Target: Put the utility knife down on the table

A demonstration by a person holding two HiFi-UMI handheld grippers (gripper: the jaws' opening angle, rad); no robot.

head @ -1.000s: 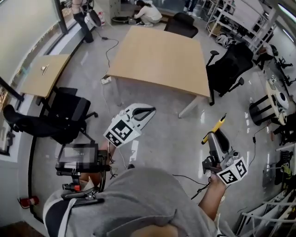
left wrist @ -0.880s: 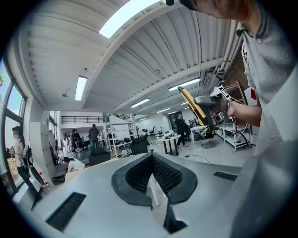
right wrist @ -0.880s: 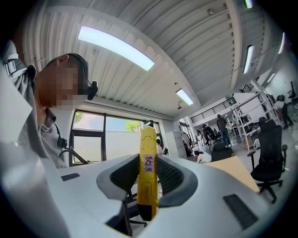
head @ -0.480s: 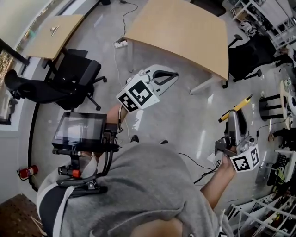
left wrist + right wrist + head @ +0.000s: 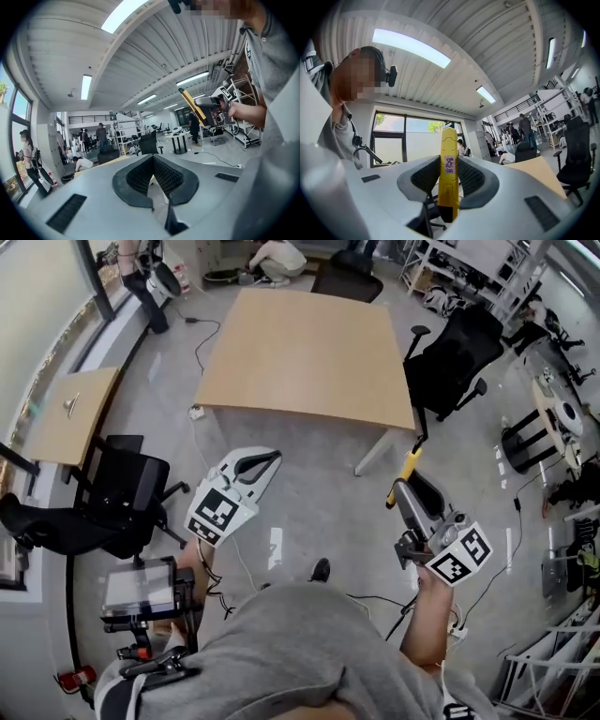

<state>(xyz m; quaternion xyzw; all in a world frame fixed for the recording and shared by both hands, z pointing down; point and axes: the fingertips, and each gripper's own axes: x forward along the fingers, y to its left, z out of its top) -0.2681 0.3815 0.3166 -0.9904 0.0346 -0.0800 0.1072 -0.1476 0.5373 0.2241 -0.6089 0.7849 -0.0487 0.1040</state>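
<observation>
The yellow utility knife (image 5: 407,468) stands between the jaws of my right gripper (image 5: 405,486), which is shut on it, its tip pointing toward the near right corner of the wooden table (image 5: 300,352). In the right gripper view the knife (image 5: 449,178) is upright between the black pads (image 5: 425,177), held above the floor. My left gripper (image 5: 270,458) hovers over the floor just short of the table's near edge. Its tips meet in the left gripper view (image 5: 152,158), with nothing between them. That view also shows the knife (image 5: 191,104) at the right.
Black office chairs stand at the table's right (image 5: 450,371) and at my left (image 5: 122,493). A small wooden side table (image 5: 70,404) is at the left, with cables on the floor (image 5: 202,343). People (image 5: 272,259) are at the far end. Shelves and stools (image 5: 539,442) line the right.
The head view has swung, so the table now lies straight ahead. Both grippers have shifted closer to its near edge. The knife stays held in the right gripper.
</observation>
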